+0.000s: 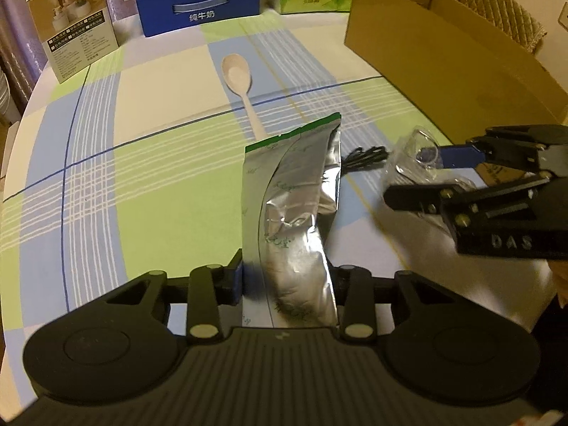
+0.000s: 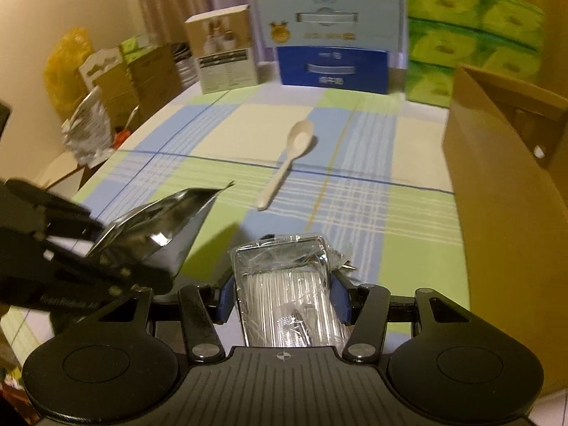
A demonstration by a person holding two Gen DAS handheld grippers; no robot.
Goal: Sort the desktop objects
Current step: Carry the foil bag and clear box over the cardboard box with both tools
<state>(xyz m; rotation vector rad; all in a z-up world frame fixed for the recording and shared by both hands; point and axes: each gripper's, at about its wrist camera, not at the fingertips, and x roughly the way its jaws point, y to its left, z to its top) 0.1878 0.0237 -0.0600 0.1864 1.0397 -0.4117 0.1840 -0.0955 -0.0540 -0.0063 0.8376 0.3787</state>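
My left gripper (image 1: 287,278) is shut on a silver foil pouch (image 1: 294,195) with a green top edge, held upright above the checked tablecloth. In the right wrist view the same pouch (image 2: 159,227) sticks out of the left gripper (image 2: 106,248) at the left. My right gripper (image 2: 283,298) is shut on a clear plastic pack (image 2: 284,280) of thin white sticks; from the left wrist view that right gripper (image 1: 422,175) and its crinkled pack (image 1: 415,156) hover at the right. A cream plastic spoon (image 1: 238,74) (image 2: 291,156) lies flat mid-table, bowl pointing away.
An open cardboard box (image 1: 443,56) (image 2: 504,195) stands along the right. A black cable (image 1: 365,156) lies behind the pouch. At the back stand a blue milk carton (image 1: 198,3), a white product box (image 1: 74,25) and green tissue packs (image 2: 472,35). Another foil bag (image 2: 87,131) sits beyond the left table edge.
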